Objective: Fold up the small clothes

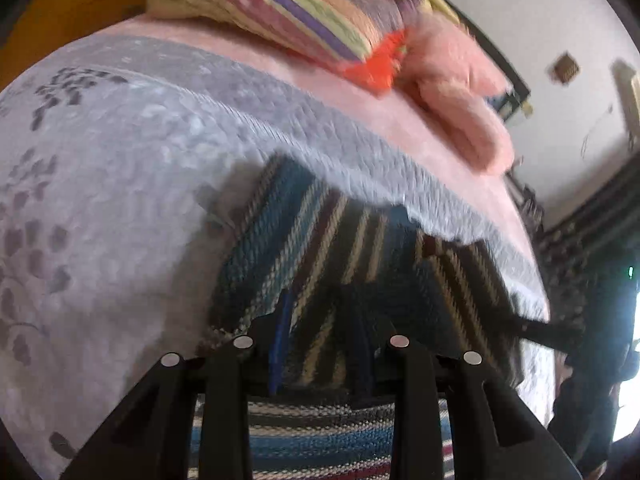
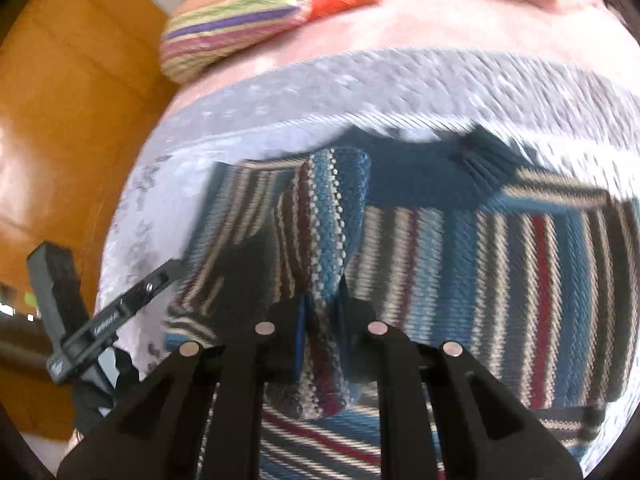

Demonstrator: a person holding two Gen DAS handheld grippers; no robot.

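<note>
A striped knit sweater (image 1: 320,240) in blue, beige, dark and red lies on a pale lilac bedspread (image 1: 100,200). In the left wrist view its edge is lifted and bunched between the fingers of my left gripper (image 1: 320,344), which is shut on it. In the right wrist view the sweater (image 2: 500,260) spreads to the right, its dark blue collar part (image 2: 420,176) at the far side. A raised fold of it (image 2: 332,220) is pinched in my right gripper (image 2: 322,328), which is shut. The left gripper (image 2: 104,320) shows at the left edge of that view.
A striped pillow (image 1: 280,8) and a rolled pink blanket (image 1: 460,92) lie at the far end of the bed, with an orange-red cloth (image 1: 380,64) between them. Orange wooden panelling (image 2: 60,100) stands beside the bed on the left. A white wall (image 1: 540,20) is at the right.
</note>
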